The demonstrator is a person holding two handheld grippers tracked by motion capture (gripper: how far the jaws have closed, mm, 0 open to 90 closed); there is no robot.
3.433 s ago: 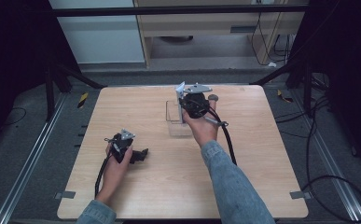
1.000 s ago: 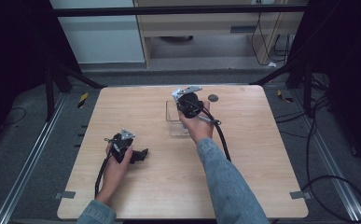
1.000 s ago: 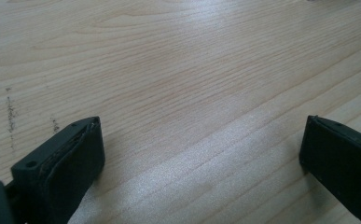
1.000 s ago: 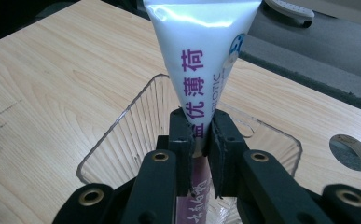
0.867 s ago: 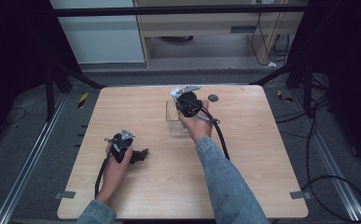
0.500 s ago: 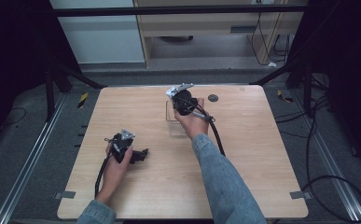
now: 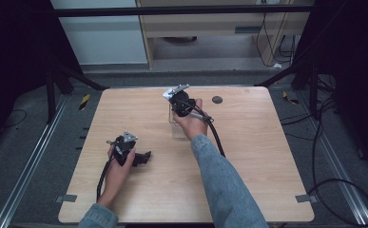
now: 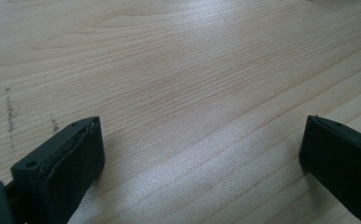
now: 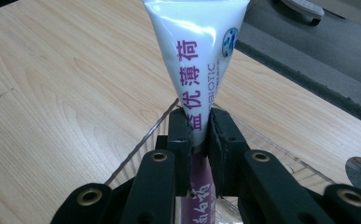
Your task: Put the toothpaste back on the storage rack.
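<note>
From above, the right gripper (image 7: 176, 92) had drifted left along the table's (image 7: 248, 156) far side since the earlier frame, sitting over a clear box (image 7: 176, 124); the left gripper (image 7: 143, 156) rested unmoved. Its own view showed jaws spread wide over bare wood. The right gripper's view showed jaws clamped on a white tube (image 9: 197, 65) with purple lettering, pointing away, above the box's rim (image 9: 143, 140).

Tube (image 9: 194, 65): crimped end cut off by top edge, lower part hidden behind right tongs (image 9: 199, 133); small print illegible.
</note>
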